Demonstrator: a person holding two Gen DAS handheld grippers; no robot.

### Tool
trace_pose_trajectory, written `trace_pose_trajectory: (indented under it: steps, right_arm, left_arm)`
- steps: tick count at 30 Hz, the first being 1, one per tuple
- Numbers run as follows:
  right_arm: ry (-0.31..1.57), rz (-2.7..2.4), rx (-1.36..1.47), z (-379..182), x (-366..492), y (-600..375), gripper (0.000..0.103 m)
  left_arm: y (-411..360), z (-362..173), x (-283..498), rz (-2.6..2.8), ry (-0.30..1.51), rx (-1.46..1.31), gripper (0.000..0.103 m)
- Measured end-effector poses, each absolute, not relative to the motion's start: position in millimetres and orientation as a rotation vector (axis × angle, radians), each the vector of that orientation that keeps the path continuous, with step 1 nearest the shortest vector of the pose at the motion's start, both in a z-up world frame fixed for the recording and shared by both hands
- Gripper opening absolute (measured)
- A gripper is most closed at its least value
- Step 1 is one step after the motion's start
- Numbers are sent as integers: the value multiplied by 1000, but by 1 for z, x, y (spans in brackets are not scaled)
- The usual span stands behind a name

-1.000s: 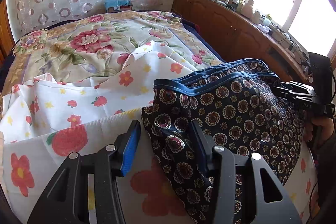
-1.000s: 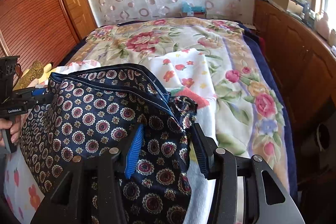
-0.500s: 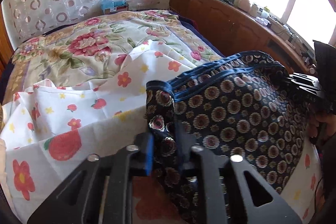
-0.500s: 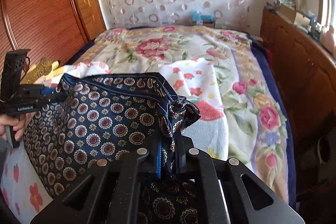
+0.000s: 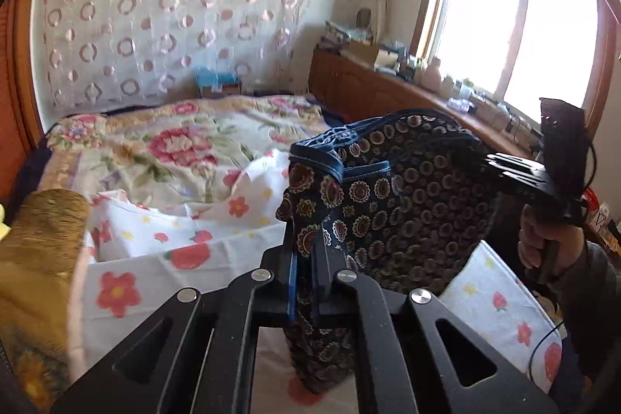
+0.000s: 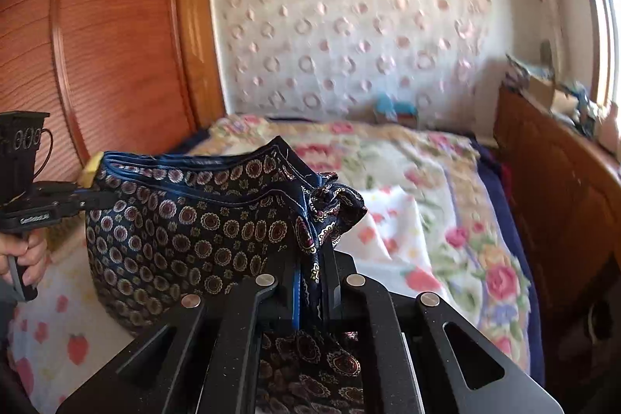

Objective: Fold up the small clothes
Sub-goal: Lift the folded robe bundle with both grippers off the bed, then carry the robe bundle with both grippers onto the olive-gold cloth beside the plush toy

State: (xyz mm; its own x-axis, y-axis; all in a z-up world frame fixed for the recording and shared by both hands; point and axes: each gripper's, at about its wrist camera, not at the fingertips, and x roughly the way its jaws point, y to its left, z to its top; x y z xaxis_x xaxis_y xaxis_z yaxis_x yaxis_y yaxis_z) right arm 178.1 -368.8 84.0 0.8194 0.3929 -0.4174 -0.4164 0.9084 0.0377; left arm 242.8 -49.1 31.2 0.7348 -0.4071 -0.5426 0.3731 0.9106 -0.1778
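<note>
A small dark navy garment with round medallion print and a blue waistband (image 5: 392,196) hangs in the air between my two grippers, above the bed. My left gripper (image 5: 304,258) is shut on its left corner. My right gripper (image 6: 312,266) is shut on its right corner, where the cloth bunches up (image 6: 337,204). The garment (image 6: 186,224) sags between the two grips. In the left wrist view the right gripper (image 5: 500,167) shows at the far side; in the right wrist view the left gripper (image 6: 83,198) shows at the left.
Below lies a white cloth with red flowers and strawberries (image 5: 163,258) on a floral bedspread (image 5: 174,142). A wooden cabinet with clutter (image 5: 388,84) runs along the right under the window. A wooden wardrobe (image 6: 97,45) stands left. A golden cushion (image 5: 35,258) lies near left.
Both grippers closed on the garment's corners and lifted it off the bed; it now hangs higher between them, and both cameras tilted up toward the wall.
</note>
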Motion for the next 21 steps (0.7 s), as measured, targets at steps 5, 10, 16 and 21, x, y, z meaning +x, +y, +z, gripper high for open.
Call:
trace_pose_trajectory:
  steps: [5,10,16,21]
  right_arm:
    - [375,517,-104,103,171,-317,6]
    - [314,614,-153,128,177,-254,6]
    - [287,730,-301,144,206,-151,6]
    - [275,786,-437,153,240,-63,6]
  left_arm:
    - [4,56,202,-344,520,-91,6]
    - [62,64,172,-233,457,-129,6]
    - [138,45,149,-61,412,-214,6]
    - [186,13,139,28,414,-317,6]
